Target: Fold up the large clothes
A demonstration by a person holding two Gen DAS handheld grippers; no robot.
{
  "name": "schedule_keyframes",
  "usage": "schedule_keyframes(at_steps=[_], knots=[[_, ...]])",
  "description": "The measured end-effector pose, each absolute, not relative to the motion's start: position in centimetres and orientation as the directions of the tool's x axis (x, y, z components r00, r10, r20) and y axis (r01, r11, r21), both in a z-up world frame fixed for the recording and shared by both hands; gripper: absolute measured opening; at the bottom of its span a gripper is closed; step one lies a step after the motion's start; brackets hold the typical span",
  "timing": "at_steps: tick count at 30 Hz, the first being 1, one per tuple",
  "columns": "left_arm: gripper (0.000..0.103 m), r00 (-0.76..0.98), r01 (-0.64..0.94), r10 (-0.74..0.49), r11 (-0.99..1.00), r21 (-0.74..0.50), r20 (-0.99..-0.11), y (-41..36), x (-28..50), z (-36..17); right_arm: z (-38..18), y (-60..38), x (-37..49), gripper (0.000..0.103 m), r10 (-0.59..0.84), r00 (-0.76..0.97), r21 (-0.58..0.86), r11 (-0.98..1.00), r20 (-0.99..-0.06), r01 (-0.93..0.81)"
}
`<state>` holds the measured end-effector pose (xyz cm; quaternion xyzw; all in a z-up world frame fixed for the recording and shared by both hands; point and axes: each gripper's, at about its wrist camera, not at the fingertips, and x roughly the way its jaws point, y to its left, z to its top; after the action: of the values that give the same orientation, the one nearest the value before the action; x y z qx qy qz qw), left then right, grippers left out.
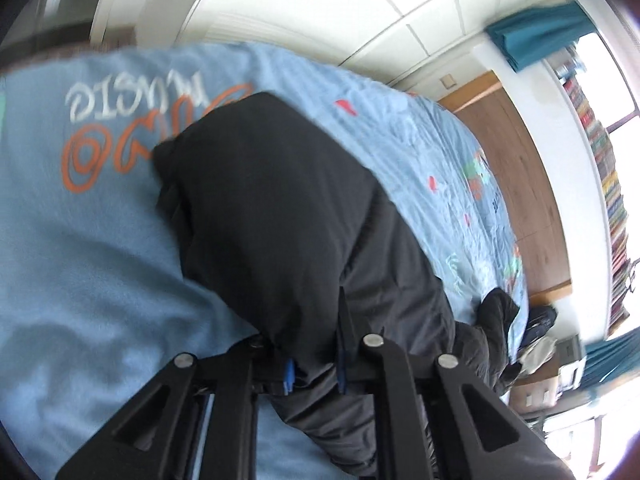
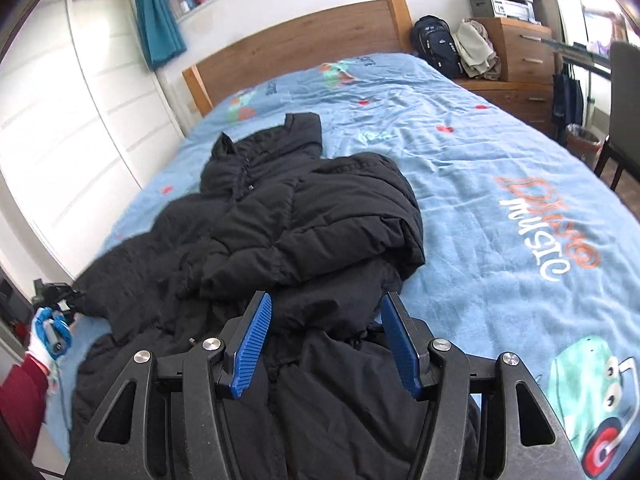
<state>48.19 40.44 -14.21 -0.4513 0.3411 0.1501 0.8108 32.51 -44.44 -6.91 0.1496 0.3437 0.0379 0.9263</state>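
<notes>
Your jacket [image 2: 304, 216], a black padded one, lies on the bed [image 2: 500, 152], partly folded, with one puffy panel doubled over the body and the collar toward the headboard [image 2: 296, 40]. Your left tool [image 1: 316, 360] is clenched on a fold of the jacket, the cloth bunched between its blue pads; your right tool [image 2: 326, 340] stands released, jaws apart over the hem with nothing pressed between them. Expect the jacket to be soft, bulky and springy: the padding will likely puff back, and the smooth shell looks slippery, so a grip on a seam, hem or cuff should hold better than one on a fat panel. It probably sags heavily when lifted by one edge. The left view is blurred, and the jacket fills it, so you cannot tell which part that tool holds. The sleeves are hard to pick out among the black folds, and the near hem is cut off behind the right tool.
</notes>
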Motion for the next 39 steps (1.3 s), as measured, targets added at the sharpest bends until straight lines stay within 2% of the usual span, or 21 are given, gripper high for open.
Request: schedule_keyframes(at_steps=[7, 11, 14, 20, 24, 29, 35, 39], knots=[[0.011, 0.73, -0.502, -0.015, 0.667, -0.551, -0.683, 34.8, 47.5, -7.8, -6.0, -48.5, 30.9, 0.059, 0.131, 0.81, 0.319, 0.945, -0.572, 0.073], [0.01, 0.747, -0.452, -0.011, 0.725, -0.52, -0.664, 30.0, 47.2, -4.3, -6.5, -50.7, 30.2, 0.06, 0.12, 0.812, 0.345, 0.933, -0.571, 0.105], [0.01, 0.755, -0.404, -0.036, 0.761, -0.507, -0.655, 25.5, 47.2, -2.6, -6.7, -52.6, 30.1, 0.06, 0.169, 0.819, 0.422, 0.902, -0.547, 0.095], [0.009, 0.745, -0.274, -0.116, 0.845, -0.46, -0.657, 15.2, 47.4, -0.6, -7.6, -55.7, 29.5, 0.06, 0.146, 0.829, 0.466, 0.872, -0.541, 0.15], [0.009, 0.713, -0.172, -0.165, 0.901, -0.399, -0.682, 8.9, 47.1, -1.1, -8.5, -56.6, 29.3, 0.06, 0.101, 0.814, 0.427, 0.884, -0.572, 0.19], [0.009, 0.659, -0.102, -0.186, 0.938, -0.332, -0.729, 3.6, 45.6, -3.4, -8.5, -57.7, 28.6, 0.06, 0.132, 0.827, 0.472, 0.864, -0.546, 0.174], [0.01, 0.592, -0.039, -0.151, 0.976, -0.216, -0.791, 0.3, 43.5, -6.6, -8.7, -58.1, 28.3, 0.06, 0.127, 0.826, 0.475, 0.861, -0.55, 0.184], [0.022, 0.562, -0.01, -0.155, 0.981, -0.194, -0.813, -1.0, 41.5, -7.9, -9.0, -58.2, 28.3, 0.06, 0.138, 0.824, 0.485, 0.856, -0.549, 0.18]])
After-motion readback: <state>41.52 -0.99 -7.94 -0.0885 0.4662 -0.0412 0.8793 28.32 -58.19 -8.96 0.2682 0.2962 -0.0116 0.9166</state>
